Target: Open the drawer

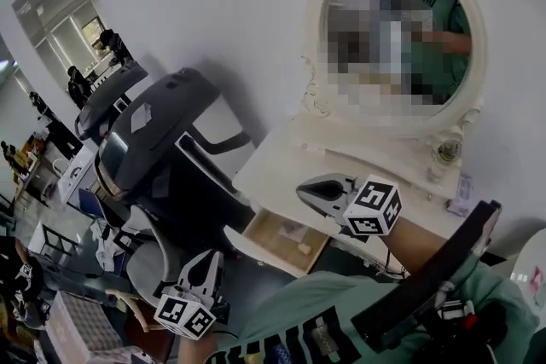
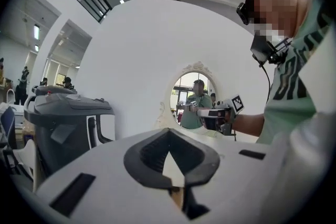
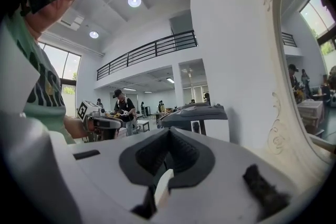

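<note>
The shallow drawer with a pale wooden inside (image 1: 286,239) is seen pulled out from under the front edge of the white dressing desk (image 1: 281,170), beneath an oval mirror in an ornate white frame (image 1: 426,13). Judged from how far it stands out, the task looks largely or wholly done.

The right tool (image 1: 303,190) is held over the desk's front edge, just above and to the right of the drawer. The left tool (image 1: 209,257) is held lower and to the left, well apart from it, near a dark grey office chair (image 1: 158,136). The drawer thus lies between the two, and the right tool is plainly the nearer. Its long axis is set along the desk front, so any further pull would be made toward the person.

The jaws of the left tool (image 2: 169,131) are shown closed on nothing, and those of the right tool (image 3: 169,130) likewise appear closed and empty.

The drawer's near corner is cut off by the green sleeve, and no handle can be made out. The drawer cannot be clearly made out in either gripper view. Much of the mirror's glass is masked.
</note>
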`<control>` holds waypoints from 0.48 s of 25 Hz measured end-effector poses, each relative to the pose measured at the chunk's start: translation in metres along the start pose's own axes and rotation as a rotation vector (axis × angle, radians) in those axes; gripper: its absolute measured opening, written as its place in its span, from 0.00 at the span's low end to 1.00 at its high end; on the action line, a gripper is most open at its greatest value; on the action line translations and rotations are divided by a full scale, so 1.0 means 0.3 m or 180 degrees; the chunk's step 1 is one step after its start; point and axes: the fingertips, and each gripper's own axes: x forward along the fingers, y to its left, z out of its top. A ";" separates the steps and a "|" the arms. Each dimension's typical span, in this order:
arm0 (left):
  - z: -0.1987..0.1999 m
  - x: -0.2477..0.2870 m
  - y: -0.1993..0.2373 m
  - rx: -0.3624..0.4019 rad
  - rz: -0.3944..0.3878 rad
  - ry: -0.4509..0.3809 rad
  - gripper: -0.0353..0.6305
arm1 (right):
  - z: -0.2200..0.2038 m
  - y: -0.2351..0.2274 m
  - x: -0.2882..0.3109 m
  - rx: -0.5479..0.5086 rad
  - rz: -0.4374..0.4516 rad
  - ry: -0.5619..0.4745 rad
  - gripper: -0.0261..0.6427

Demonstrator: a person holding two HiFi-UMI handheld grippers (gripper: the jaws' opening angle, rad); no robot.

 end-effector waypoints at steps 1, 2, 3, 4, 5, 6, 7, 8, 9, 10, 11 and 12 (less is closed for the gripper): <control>0.004 0.033 -0.002 0.0010 -0.0015 0.0002 0.06 | -0.005 -0.031 -0.015 -0.0005 -0.0032 -0.0021 0.05; 0.006 0.062 -0.002 -0.0005 -0.0045 0.0009 0.07 | -0.013 -0.055 -0.026 0.0021 -0.0063 -0.0042 0.05; 0.004 0.086 -0.003 -0.0021 -0.0091 0.0032 0.06 | -0.025 -0.070 -0.038 0.0059 -0.0095 -0.0059 0.05; 0.002 0.110 -0.006 -0.0018 -0.0153 0.0069 0.07 | -0.036 -0.080 -0.051 0.0092 -0.0135 -0.0070 0.05; 0.003 0.137 -0.009 0.0004 -0.0224 0.0109 0.06 | -0.044 -0.093 -0.066 0.0113 -0.0185 -0.0078 0.05; 0.005 0.168 -0.010 0.0028 -0.0301 0.0141 0.06 | -0.049 -0.109 -0.082 0.0129 -0.0246 -0.0085 0.05; 0.010 0.199 -0.008 0.0039 -0.0379 0.0160 0.06 | -0.052 -0.129 -0.095 0.0150 -0.0316 -0.0094 0.05; 0.013 0.230 -0.003 0.0033 -0.0463 0.0170 0.06 | -0.056 -0.147 -0.105 0.0179 -0.0392 -0.0101 0.04; 0.013 0.260 0.004 0.0019 -0.0556 0.0180 0.06 | -0.064 -0.162 -0.111 0.0210 -0.0474 -0.0105 0.05; 0.011 0.288 0.014 0.0013 -0.0662 0.0197 0.06 | -0.073 -0.172 -0.114 0.0235 -0.0561 -0.0106 0.05; 0.007 0.315 0.025 0.0020 -0.0779 0.0220 0.06 | -0.081 -0.178 -0.115 0.0250 -0.0655 -0.0104 0.05; 0.005 0.339 0.036 0.0038 -0.0903 0.0244 0.06 | -0.087 -0.180 -0.113 0.0255 -0.0755 -0.0101 0.05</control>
